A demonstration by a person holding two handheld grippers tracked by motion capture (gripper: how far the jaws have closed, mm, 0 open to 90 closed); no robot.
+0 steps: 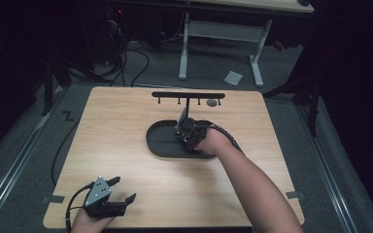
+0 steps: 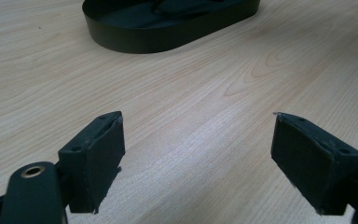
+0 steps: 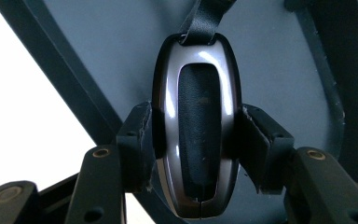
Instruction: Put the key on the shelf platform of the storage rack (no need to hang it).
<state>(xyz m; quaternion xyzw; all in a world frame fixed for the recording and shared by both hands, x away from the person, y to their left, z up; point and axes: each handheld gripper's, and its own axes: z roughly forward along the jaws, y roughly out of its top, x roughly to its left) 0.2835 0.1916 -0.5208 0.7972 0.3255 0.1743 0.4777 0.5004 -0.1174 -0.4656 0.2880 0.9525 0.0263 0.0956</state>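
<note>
We find the right tongs (image 3: 193, 140) clamping the key fob (image 3: 195, 135) across its glossy, slippery flanks; light, rigid; left tongs (image 2: 198, 161) agape, empty.

One wooden tabletop (image 1: 126, 145) carries one dark oval tray (image 1: 160, 143) and one black hook rack (image 1: 188, 95). There is one glossy key fob (image 3: 196, 140) with one strap (image 3: 205, 18). Two grippers are present, the left gripper (image 1: 121, 189) and the right gripper (image 1: 180, 127).
</note>
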